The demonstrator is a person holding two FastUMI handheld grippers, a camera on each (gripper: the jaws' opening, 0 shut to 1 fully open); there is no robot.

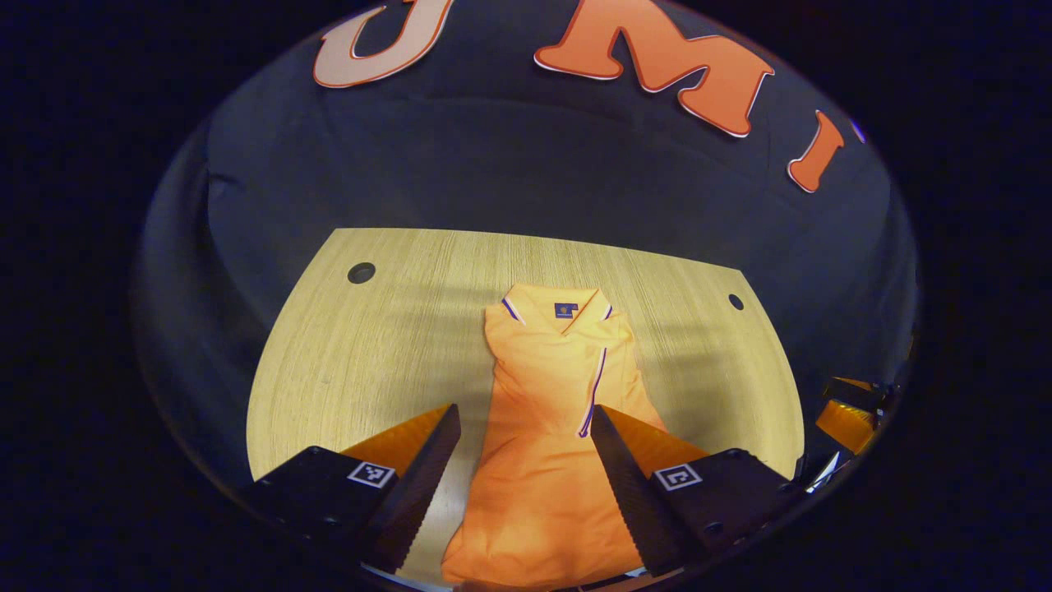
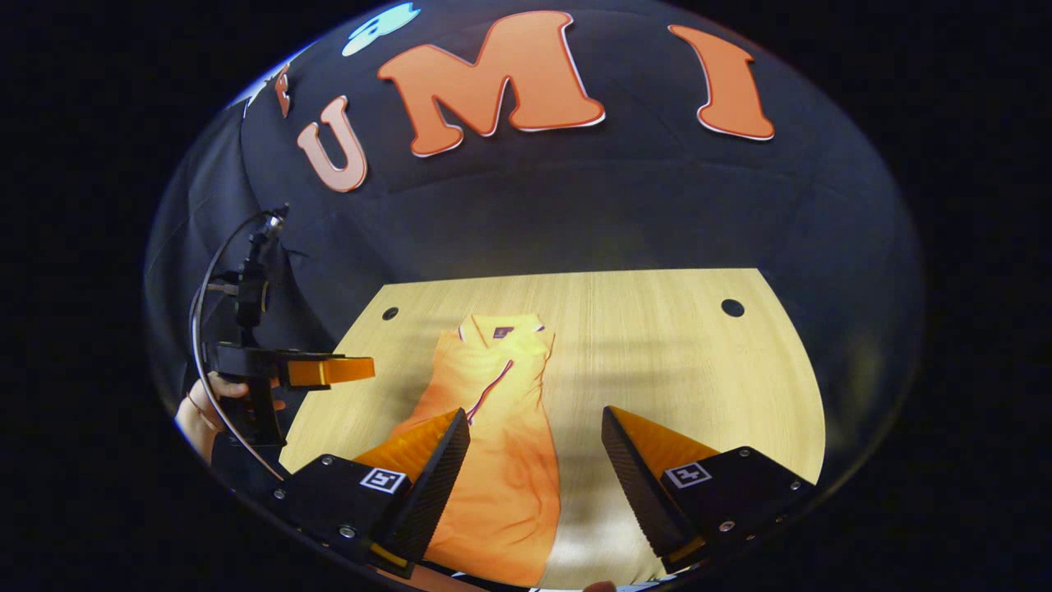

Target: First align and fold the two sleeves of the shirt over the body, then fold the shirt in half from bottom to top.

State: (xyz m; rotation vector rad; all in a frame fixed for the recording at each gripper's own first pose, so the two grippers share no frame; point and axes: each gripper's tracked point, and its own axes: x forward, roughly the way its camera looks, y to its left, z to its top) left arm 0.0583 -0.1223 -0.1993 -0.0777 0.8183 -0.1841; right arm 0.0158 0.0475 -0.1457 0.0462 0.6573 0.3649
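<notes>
A: Where does the job stand, do you think?

B: The orange polo shirt (image 1: 546,427) lies as a narrow strip on the wooden table (image 1: 370,345), collar toward the top of the frame and hem at the bottom edge. Both sleeves look folded over the body already, so I judge the step in hand to be the bottom-to-top fold.

A: And the claws?

B: The left gripper (image 1: 526,452) stands wide apart with nothing held, the shirt's lower middle between its fingers. The right gripper (image 2: 534,456) is just as wide and empty; in the right gripper view the shirt (image 2: 493,436) runs up the centre-left, its right edge between the fingers. The left gripper (image 2: 329,372) also shows at the left edge of that view, a hand (image 2: 205,411) holding it clear of the table (image 2: 699,370).

A: How would you do the fold well?

B: Each claw should drop to one hem corner at the bottom of the frame, pinching all layers so the tucked sleeves don't slide out. Lift both together, carry the hem level toward the collar and lay it down square.

A: Anything about the cloth?

B: Soft knit, lightly rippled, with dark piping on the collar and placket and a small dark tag inside the neck. The strip leans slightly, so squaring the corners matters.
</notes>
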